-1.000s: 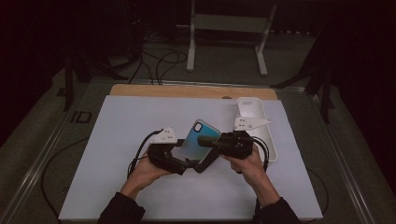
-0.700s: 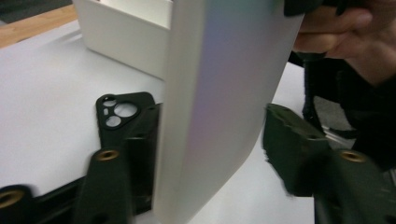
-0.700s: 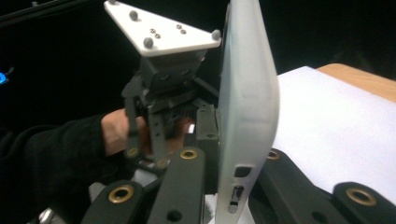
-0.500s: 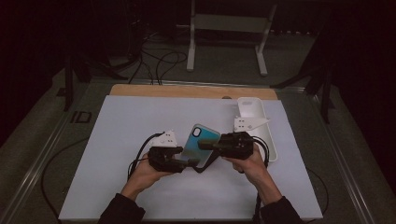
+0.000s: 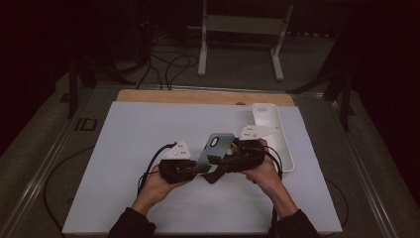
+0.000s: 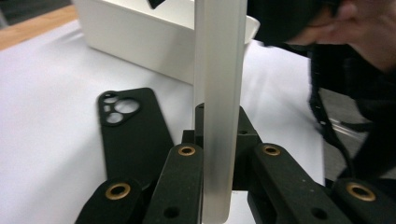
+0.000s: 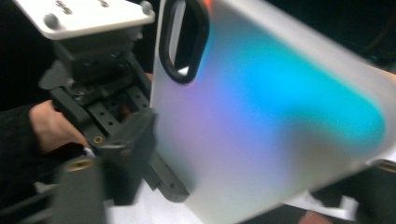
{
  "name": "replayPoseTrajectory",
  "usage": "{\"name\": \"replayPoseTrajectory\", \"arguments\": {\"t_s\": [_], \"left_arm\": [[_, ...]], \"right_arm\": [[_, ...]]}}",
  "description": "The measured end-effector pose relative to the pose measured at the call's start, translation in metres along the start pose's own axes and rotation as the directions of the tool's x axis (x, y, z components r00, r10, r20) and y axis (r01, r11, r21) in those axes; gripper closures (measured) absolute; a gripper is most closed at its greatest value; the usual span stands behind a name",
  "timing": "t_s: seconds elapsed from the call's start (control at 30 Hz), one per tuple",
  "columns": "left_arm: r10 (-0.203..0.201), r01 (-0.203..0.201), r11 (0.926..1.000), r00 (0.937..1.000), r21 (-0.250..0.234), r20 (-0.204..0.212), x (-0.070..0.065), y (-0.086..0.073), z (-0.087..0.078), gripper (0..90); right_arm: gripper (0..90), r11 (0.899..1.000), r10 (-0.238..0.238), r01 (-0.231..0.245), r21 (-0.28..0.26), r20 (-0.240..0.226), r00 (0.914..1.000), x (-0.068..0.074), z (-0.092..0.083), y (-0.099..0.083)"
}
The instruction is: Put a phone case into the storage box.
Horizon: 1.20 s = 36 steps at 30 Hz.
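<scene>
passing the shiny case

the shiny case (image 5: 218,148) is up off the table (image 5: 129,148), in the middle, between the two claws. the left claw (image 5: 195,170) is pinching its bottom edge tight. the right claw (image 5: 223,166) has just been opening; its jaws stand wide at the case and do not press it.

the case looks thin, light and stiff, and smooth, so it may slip. best to grab it by a long edge, not the flat face.

i count two cases: the shiny one and a black case (image 6: 133,135) flat on the table, at 10 o'clock in the left gripper view. there is one white tray (image 5: 270,131) at 2 o'clock.

The iridescent phone case (image 7: 280,116) is blurred (top edge cropped).
</scene>
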State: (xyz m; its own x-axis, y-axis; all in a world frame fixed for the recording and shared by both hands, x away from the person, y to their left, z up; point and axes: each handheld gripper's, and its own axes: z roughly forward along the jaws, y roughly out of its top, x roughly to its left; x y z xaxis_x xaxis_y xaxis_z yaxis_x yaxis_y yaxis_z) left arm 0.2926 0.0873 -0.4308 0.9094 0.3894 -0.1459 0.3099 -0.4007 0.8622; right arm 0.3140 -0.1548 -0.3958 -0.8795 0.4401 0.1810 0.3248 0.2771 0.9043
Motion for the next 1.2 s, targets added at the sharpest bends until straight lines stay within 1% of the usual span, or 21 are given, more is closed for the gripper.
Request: {"name": "replayPoseTrajectory", "arguments": {"t_s": [0.03, 0.07, 0.13, 0.17, 0.3, 0.33, 0.37, 0.4, 0.43, 0.5, 0.53, 0.57, 0.67, 0.83, 0.87, 0.93, 0.97, 1.0, 1.07, 1.1, 1.2], "left_arm": [[0.000, 0.000, 1.0000, 1.0000, 0.000, 0.000, 0.000, 0.000, 0.000, 86.3], [-0.005, 0.005, 1.0000, 0.9999, -0.004, -0.016, 0.001, -0.001, -0.001, 86.3], [-0.007, 0.007, 1.0000, 0.9996, -0.005, -0.027, 0.001, -0.001, -0.002, 86.3], [-0.009, 0.008, 0.9999, 0.9994, -0.006, -0.035, 0.002, -0.001, -0.002, 86.3], [-0.024, 0.024, 0.9997, 0.9980, -0.005, -0.059, 0.004, -0.003, -0.002, 86.3], [-0.027, 0.027, 0.9996, 0.9975, -0.004, -0.065, 0.004, -0.004, -0.002, 86.2], [-0.032, 0.032, 0.9995, 0.9963, -0.003, -0.080, 0.005, -0.004, -0.002, 86.2], [-0.032, 0.032, 0.9995, 0.9963, -0.003, -0.080, 0.005, -0.004, -0.002, 86.2], [-0.033, 0.033, 0.9994, 0.9958, -0.002, -0.085, 0.005, -0.005, -0.002, 86.2], [-0.041, 0.041, 0.9992, 0.9938, -0.002, -0.103, 0.005, -0.005, -0.001, 86.2], [-0.041, 0.041, 0.9992, 0.9938, -0.002, -0.103, 0.005, -0.005, -0.001, 86.2], [-0.037, 0.037, 0.9993, 0.9927, 0.001, -0.115, 0.004, -0.005, 0.000, 86.2], [-0.035, 0.036, 0.9994, 0.9918, 0.002, -0.123, 0.004, -0.005, 0.001, 86.2], [-0.036, 0.036, 0.9993, 0.9923, 0.004, -0.119, 0.003, -0.005, 0.004, 86.2], [-0.035, 0.036, 0.9993, 0.9922, 0.007, -0.119, 0.002, -0.005, 0.005, 86.2], [-0.036, 0.037, 0.9993, 0.9923, 0.006, -0.119, 0.002, -0.006, 0.006, 86.2], [-0.037, 0.038, 0.9993, 0.9925, 0.002, -0.116, 0.002, -0.006, 0.006, 86.2], [-0.035, 0.036, 0.9994, 0.9925, 0.002, -0.117, 0.001, -0.006, 0.006, 86.2], [-0.028, 0.030, 0.9995, 0.9918, 0.012, -0.124, 0.001, -0.006, 0.008, 86.2], [-0.028, 0.030, 0.9995, 0.9918, 0.012, -0.124, 0.001, -0.006, 0.008, 86.2], [-0.022, 0.026, 0.9993, 0.9903, 0.027, -0.137, -0.001, -0.007, 0.010, 86.2]], "right_arm": [[15.2, 1.000, 0.000, 0.000, 0.000, 0.000, 1.0000, 0.000, 0.000, 0.000], [13.3, 1.000, 0.010, -0.010, -0.001, 0.029, 0.9995, 0.001, -0.001, -0.001], [11.5, 1.000, 0.016, -0.016, 0.000, 0.036, 0.9992, 0.000, -0.001, -0.001], [9.7, 1.000, 0.029, -0.029, 0.001, 0.053, 0.9982, 0.000, -0.002, -0.001], [9.0, 0.999, 0.044, -0.044, -0.002, 0.067, 0.9968, 0.000, -0.004, -0.002], [8.8, 0.998, 0.060, -0.060, -0.007, 0.084, 0.9947, -0.001, -0.006, -0.003], [8.1, 0.998, 0.065, -0.064, -0.011, 0.085, 0.9943, -0.001, -0.006, -0.004], [8.1, 0.998, 0.065, -0.064, -0.011, 0.085, 0.9943, -0.001, -0.006, -0.004], [8.1, 0.997, 0.076, -0.075, -0.020, 0.102, 0.9918, -0.002, -0.008, -0.004], [8.1, 0.995, 0.097, -0.095, -0.029, 0.107, 0.9895, -0.003, -0.009, -0.005], [8.1, 0.995, 0.097, -0.095, -0.029, 0.107, 0.9895, -0.003, -0.009, -0.005], [8.1, 0.992, 0.123, -0.119, -0.042, 0.112, 0.9860, -0.004, -0.010, -0.005], [8.2, 0.986, 0.157, -0.149, -0.074, 0.110, 0.9815, -0.004, -0.012, -0.004], [8.8, 0.982, 0.174, -0.164, -0.089, 0.116, 0.9779, 0.000, -0.011, 0.000], [11.0, 0.979, 0.188, -0.176, -0.102, 0.118, 0.9751, 0.002, -0.010, 0.002], [12.4, 0.977, 0.194, -0.181, -0.110, 0.118, 0.9739, 0.003, -0.009, 0.003], [12.6, 0.975, 0.203, -0.189, -0.117, 0.121, 0.9715, 0.003, -0.009, 0.004], [13.6, 0.966, 0.240, -0.225, -0.130, 0.119, 0.9633, 0.004, -0.007, 0.006], [14.4, 0.957, 0.274, -0.257, -0.136, 0.125, 0.9536, 0.004, -0.005, 0.007], [14.4, 0.957, 0.274, -0.257, -0.136, 0.125, 0.9536, 0.004, -0.005, 0.007], [16.1, 0.946, 0.307, -0.287, -0.151, 0.137, 0.9417, 0.005, -0.001, 0.009]]}}
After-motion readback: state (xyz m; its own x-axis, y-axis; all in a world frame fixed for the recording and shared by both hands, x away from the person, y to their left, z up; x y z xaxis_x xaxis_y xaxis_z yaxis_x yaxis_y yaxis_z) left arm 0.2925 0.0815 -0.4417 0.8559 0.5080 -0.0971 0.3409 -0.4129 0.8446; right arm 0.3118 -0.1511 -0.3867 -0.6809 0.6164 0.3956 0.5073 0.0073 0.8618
